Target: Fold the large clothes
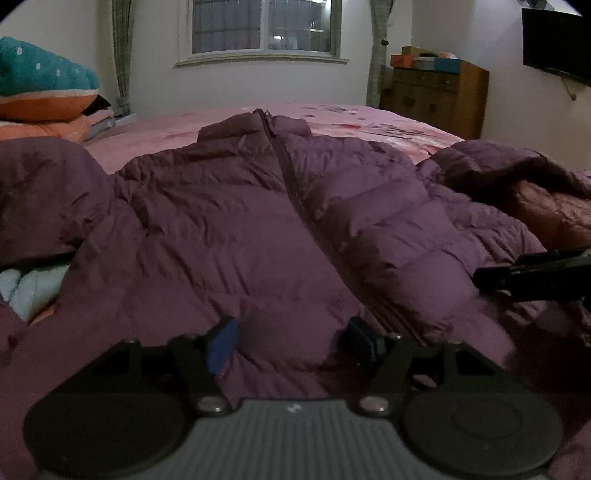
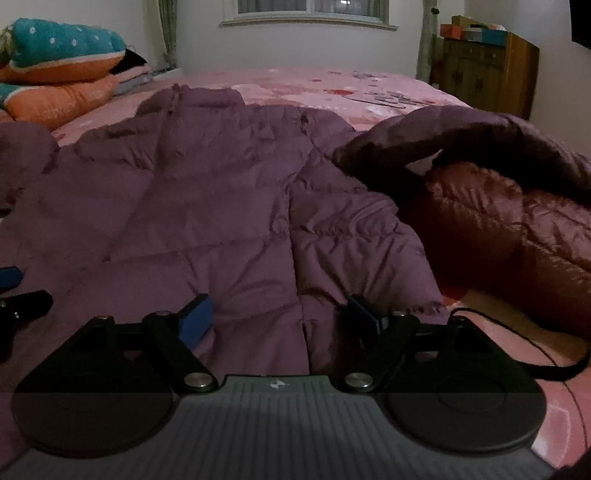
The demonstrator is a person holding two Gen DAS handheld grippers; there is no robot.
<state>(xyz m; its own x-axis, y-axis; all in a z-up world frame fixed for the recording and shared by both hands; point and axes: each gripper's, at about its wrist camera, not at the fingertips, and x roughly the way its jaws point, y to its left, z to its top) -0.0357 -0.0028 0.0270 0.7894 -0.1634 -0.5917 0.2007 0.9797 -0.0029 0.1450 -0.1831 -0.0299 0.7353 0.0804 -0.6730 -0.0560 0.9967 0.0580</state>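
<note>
A large purple down jacket (image 1: 229,221) lies spread front-up on the pink bed (image 1: 166,129), zipped, with its collar (image 1: 255,123) at the far end. Its right side is bunched up and shows a shiny reddish lining (image 2: 498,229). My left gripper (image 1: 291,332) hovers low over the jacket's near part, jaws apart, puffy fabric bulging between the pads without being pinched. My right gripper (image 2: 279,310) stands wide open over the jacket's hem near the zipper line (image 2: 295,240). Each gripper shows at the edge of the other's view: the right gripper (image 1: 535,273), the left gripper (image 2: 14,295).
Teal-and-orange pillows (image 2: 62,62) are stacked at the bed's far left. A wooden cabinet (image 1: 439,96) with boxes on top stands by the far wall, beside a window (image 1: 262,29). A black cord (image 2: 554,365) lies on the sheet at the right. Pale cloth (image 1: 22,288) peeks out at the left.
</note>
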